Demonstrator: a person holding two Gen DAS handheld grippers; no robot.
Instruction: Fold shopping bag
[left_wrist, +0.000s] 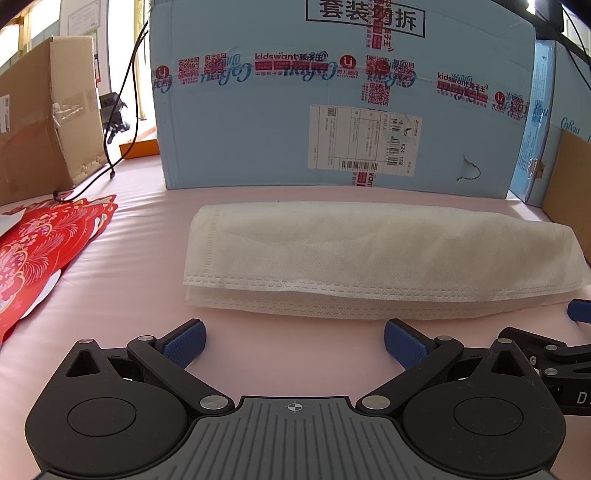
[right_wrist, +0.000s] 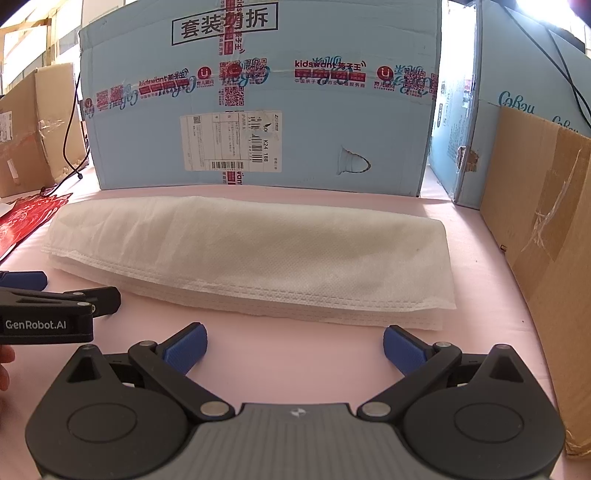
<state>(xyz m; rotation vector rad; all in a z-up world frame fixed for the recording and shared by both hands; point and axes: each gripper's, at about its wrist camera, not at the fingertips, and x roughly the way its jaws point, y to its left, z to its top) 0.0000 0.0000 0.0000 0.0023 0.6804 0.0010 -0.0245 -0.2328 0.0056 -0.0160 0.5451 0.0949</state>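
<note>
A white non-woven shopping bag (left_wrist: 376, 254) lies folded into a long flat strip on the pink table, its stitched edges toward me. My left gripper (left_wrist: 293, 341) is open, its blue pads just short of the bag's near edge, nothing between them. In the right wrist view the same bag (right_wrist: 251, 254) stretches across the middle. My right gripper (right_wrist: 293, 345) is open too, a little in front of the bag's near right edge. Each gripper shows at the side of the other's view: the right one (left_wrist: 554, 347), the left one (right_wrist: 48, 310).
A large light-blue carton (left_wrist: 340, 99) stands right behind the bag. Brown cardboard boxes flank the area at left (left_wrist: 40, 122) and right (right_wrist: 546, 243). Red printed paper bags (left_wrist: 40, 251) lie at the left. Black cables (left_wrist: 118, 122) hang at the left. The pink tabletop (left_wrist: 122, 295) shows around the bag.
</note>
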